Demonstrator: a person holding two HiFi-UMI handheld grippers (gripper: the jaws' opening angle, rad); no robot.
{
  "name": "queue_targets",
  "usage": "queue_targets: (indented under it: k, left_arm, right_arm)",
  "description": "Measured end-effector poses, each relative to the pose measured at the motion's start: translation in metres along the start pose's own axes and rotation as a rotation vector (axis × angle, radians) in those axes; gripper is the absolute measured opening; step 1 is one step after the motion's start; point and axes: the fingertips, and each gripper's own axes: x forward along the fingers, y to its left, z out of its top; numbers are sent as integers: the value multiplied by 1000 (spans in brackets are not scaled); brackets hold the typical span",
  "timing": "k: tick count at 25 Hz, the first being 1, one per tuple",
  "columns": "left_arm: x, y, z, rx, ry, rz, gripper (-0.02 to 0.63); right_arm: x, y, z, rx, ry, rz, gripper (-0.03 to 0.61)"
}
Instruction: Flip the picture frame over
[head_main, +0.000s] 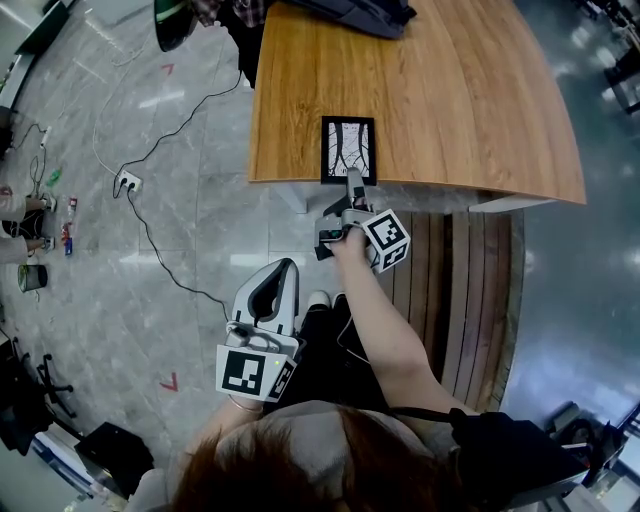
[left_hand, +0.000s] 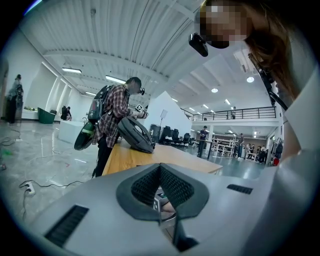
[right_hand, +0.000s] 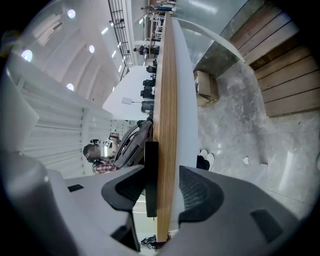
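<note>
The picture frame (head_main: 348, 150) lies face-up at the table (head_main: 450, 90) edge, not yet flipped. The right tool (head_main: 352, 187) is spread around the frame's near edge. The left tool (head_main: 287, 267) is pressed together, empty.

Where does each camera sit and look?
Head view: on the person's head, looking down at table and picture frame; hair, arm, both grippers show.
Left gripper view: on the left gripper, facing over the table; shut jaws show.
Right gripper view: on the right gripper, tipped sideways; open jaws straddle frame and table edge.
Shared: head and right gripper views show the frame.
</note>
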Motion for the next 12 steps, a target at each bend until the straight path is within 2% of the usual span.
queue_targets:
  k: [5, 9, 12]
  left_arm:
    - [-1, 0, 1, 0, -6, -5, 6]
    - [-2, -1, 1, -1, -8, -8, 6]
    - [-2, -3, 2, 0, -8, -11, 6]
  right_arm:
    - [-7, -2, -5, 15, -3, -18, 219]
    - [-12, 1, -5, 20, -9, -5, 178]
    - [-16, 7, -4, 23, -18, 16, 115]
